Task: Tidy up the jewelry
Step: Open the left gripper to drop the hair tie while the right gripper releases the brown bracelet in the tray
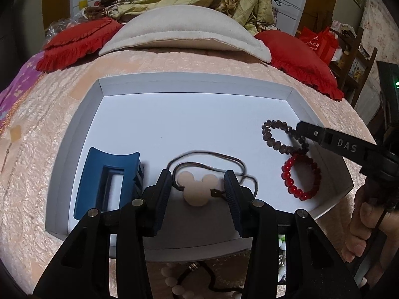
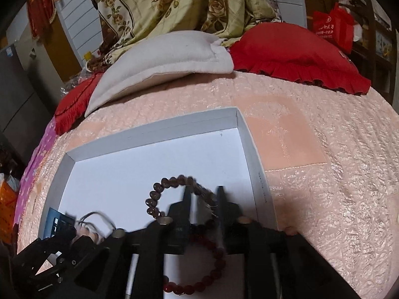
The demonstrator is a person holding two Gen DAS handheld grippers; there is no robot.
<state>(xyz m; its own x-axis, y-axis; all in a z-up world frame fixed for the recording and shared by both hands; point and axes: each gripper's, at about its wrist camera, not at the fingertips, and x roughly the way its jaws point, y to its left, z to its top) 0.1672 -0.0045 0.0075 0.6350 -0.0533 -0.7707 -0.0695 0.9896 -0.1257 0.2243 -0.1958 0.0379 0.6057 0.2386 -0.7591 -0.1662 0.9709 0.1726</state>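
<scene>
**Tray part-filled, loose beads left outside**

Inside the white shallow cardboard tray [image 1: 74, 129] on the pink quilted bedspread [image 1: 32, 114]: blue plastic hair claw [image 1: 107, 182] near-left, cream mouse-head pendant on brown cord [image 1: 198, 186] centre, red bead bracelet [image 1: 299, 174] and dark brown bead bracelet [image 1: 281, 137] right. Cream bead string [image 1: 174, 281] lies outside the near wall, probably still to sort.

Left gripper [image 1: 198, 186] jaws wide, straddling the pendant, no grip. Right gripper [image 2: 203, 199] jaws part-open around the brown bracelet; contact unclear.

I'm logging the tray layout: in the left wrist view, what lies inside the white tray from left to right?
Blue hair claw clip → Mickey-shaped pendant on a cord → red bead bracelet; the dark bead bracelet overlaps it.
</scene>
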